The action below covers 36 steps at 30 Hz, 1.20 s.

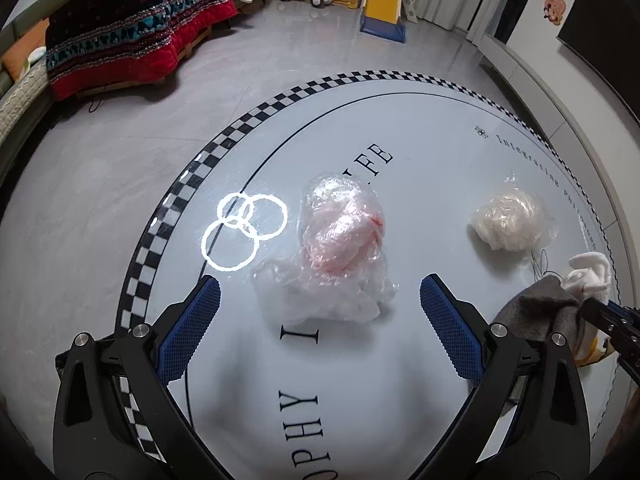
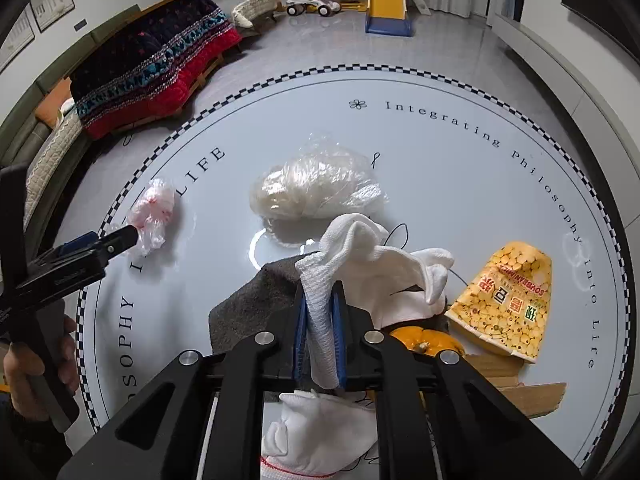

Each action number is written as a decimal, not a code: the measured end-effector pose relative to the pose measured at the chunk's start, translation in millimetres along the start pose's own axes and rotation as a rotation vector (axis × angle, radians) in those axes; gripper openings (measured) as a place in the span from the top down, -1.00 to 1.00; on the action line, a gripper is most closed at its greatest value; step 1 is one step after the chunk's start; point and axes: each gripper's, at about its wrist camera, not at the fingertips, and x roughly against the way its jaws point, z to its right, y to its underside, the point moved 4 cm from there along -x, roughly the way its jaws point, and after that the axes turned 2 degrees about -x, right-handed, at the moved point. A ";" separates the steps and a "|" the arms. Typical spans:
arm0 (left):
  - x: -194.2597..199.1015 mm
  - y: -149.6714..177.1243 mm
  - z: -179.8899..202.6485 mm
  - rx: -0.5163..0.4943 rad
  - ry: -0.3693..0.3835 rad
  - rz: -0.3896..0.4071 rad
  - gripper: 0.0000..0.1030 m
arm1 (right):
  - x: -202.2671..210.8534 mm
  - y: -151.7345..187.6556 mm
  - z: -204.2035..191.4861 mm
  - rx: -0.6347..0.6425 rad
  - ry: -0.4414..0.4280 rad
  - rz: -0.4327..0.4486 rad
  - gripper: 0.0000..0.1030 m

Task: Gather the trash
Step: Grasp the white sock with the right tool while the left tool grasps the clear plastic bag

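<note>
Now holding wide open: left tongs just before a crinkly pink-streaked plastic bag on the round tabletop — right tongs pinched tight on a white glove.

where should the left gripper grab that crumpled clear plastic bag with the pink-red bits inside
Grip the raised, bunched hump of the crumpled clear plastic bag with pink-red contents, not the flat thin skirt spread toward the camera. Come straight from the near side, where the open left gripper already straddles it, and close across the hump's narrow width. The flat film would likely slip or leave nothing to pinch.
</note>
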 end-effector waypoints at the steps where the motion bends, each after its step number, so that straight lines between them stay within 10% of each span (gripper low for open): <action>1: -5.9 -2.6 0.7 0.001 -0.007 -0.006 -0.88 | 3.7 -1.6 2.3 -0.009 -0.010 0.013 0.77; 6: -26.8 -11.4 6.6 0.010 -0.022 -0.011 -0.81 | 20.0 -9.5 10.6 -0.026 -0.040 0.053 0.77; 9: -31.0 -11.1 7.5 0.023 -0.018 -0.021 -0.21 | 25.1 -10.3 12.8 -0.026 -0.040 0.059 0.77; 15: -27.5 -6.4 9.2 0.034 0.010 -0.025 0.23 | 32.2 -5.6 16.2 -0.029 -0.039 0.065 0.77; 36: 128.1 75.4 8.4 -0.047 0.074 0.128 0.26 | 103.3 29.8 -18.2 -0.016 -0.068 0.129 0.77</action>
